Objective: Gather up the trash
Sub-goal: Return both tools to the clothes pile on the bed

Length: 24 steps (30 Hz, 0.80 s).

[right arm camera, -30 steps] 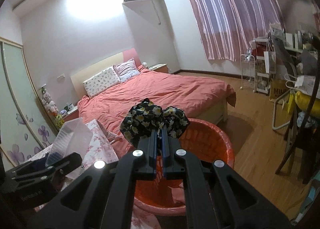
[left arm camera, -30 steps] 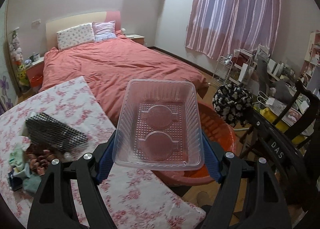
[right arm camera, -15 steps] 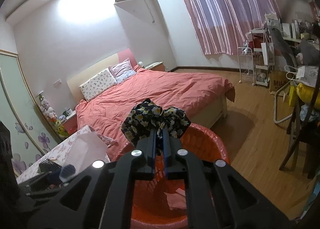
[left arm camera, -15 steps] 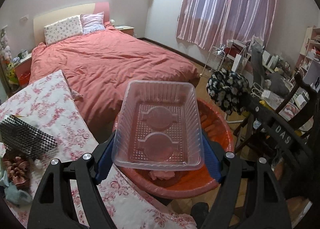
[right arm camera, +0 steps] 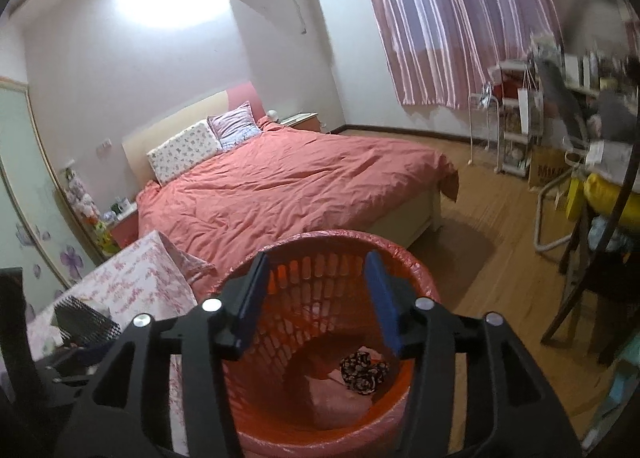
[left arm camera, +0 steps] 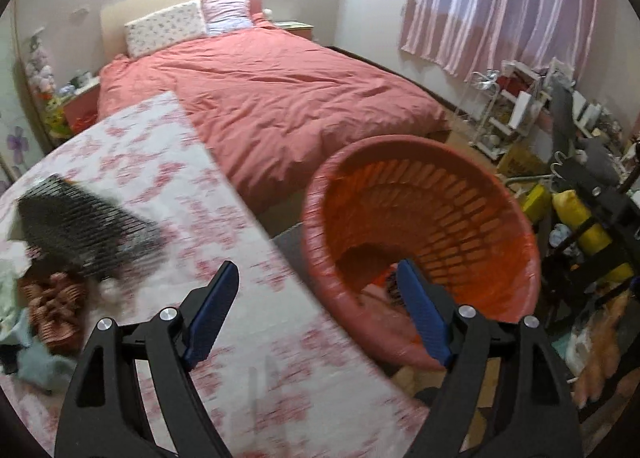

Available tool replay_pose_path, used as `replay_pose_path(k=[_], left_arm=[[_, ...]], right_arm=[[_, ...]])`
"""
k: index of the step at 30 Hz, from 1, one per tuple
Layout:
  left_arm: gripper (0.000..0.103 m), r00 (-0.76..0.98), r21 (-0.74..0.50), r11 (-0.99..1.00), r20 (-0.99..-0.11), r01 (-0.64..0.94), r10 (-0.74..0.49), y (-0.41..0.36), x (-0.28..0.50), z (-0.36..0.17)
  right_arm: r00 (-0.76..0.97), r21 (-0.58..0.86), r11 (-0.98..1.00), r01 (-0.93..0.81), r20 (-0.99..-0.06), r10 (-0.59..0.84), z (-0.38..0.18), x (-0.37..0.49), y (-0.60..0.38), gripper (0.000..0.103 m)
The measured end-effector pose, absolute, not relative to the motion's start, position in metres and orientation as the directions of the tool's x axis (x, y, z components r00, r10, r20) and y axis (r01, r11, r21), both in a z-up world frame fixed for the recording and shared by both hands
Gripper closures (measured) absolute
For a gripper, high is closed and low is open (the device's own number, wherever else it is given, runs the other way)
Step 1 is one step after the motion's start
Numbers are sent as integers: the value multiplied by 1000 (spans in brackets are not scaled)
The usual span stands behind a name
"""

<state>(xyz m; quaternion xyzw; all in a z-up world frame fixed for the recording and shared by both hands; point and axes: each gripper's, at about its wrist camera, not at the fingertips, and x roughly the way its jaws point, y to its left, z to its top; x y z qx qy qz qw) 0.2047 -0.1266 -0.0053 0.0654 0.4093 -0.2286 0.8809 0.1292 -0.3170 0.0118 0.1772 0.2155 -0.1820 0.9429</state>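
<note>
The red slatted basket (left arm camera: 420, 193) (right arm camera: 320, 242) stands on the floor beside the floral-cloth table (left arm camera: 168, 177). My left gripper (left arm camera: 316, 270) hangs over the table's edge and the basket's near rim; its jaws are opening with nothing between them. My right gripper (right arm camera: 318, 258) is above the basket's mouth, jaws opening and empty. A black cloth with a flower print (right arm camera: 364, 372) lies at the bottom of the basket beside a pale pink shape (right arm camera: 328, 394). I cannot tell whether that shape is the clear plastic tray.
A black mesh piece (left arm camera: 80, 221) and crumpled scraps (left arm camera: 52, 306) lie on the table's left part. A bed with a red cover (right arm camera: 288, 185) fills the room behind. Dark chairs (left arm camera: 592, 225), shelves (right arm camera: 516, 129) and clutter stand at the right.
The left gripper let go of the clear plastic tray and tilted down toward the table edge. The right gripper opened, and the flowered cloth dropped into the basket.
</note>
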Motion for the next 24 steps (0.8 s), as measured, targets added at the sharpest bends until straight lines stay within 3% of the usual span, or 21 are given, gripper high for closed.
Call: replay_pose_path(k=[4,24], left_arm=[[17,591,-46,912,-748,408,-302,-95,202,-4],[17,688,-29,998,-723,61,-63,95,189,9]], right_arm=[[850,244,890,384,-470,-238,18,131,-299,51],[846,194,979,59,-530,54,27,162,-143,51]])
